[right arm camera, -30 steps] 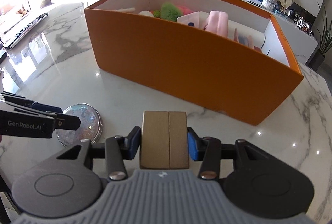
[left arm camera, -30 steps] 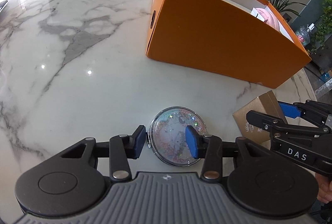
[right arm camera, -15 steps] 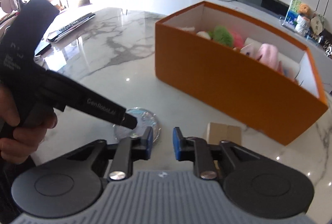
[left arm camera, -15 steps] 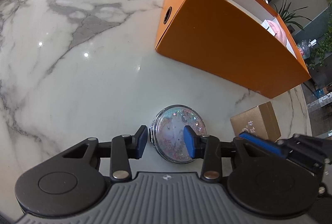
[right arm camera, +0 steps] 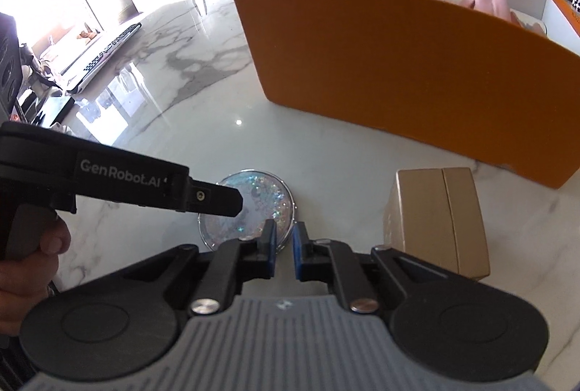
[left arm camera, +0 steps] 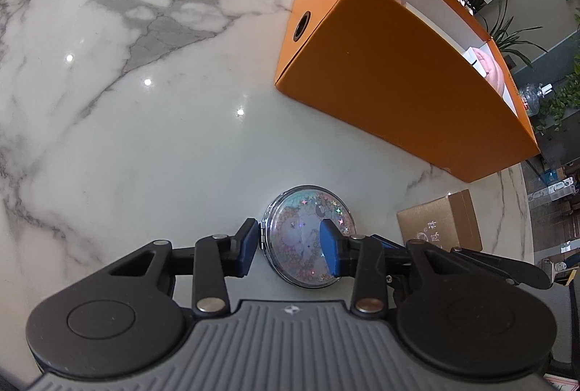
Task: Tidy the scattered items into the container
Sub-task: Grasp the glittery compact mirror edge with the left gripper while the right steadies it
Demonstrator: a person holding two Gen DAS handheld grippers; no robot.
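We've got the left tool [left arm camera: 290, 246] low over the desk [left arm camera: 145, 137], its 2 blue pads spread apart and straddling the round glitter compact [left arm camera: 308, 242] in the lower centre of the left wrist frame. The left pad sits just at the compact's left edge; the right pad shows over its right half, so whether it is outside the rim or hovering above the lid we cannot tell. The compact lies flat, and being round it has no long axis to line up with.

In the right wrist frame, the right tool [right arm camera: 284, 251] is nearly closed with only a narrow gap, gripping nothing, just at the near right edge of the same compact [right arm camera: 253, 206]. The left tool is clearly the nearer one for this pick.

The gold box [right arm camera: 440, 220] rests on the desk to the lower right, apart from the compact. The orange container [right arm camera: 417, 71] stands beyond, in the upper right, already holding pink and green soft items. Its tall near wall is what stands in the way; we judge the compact must be lifted over it.
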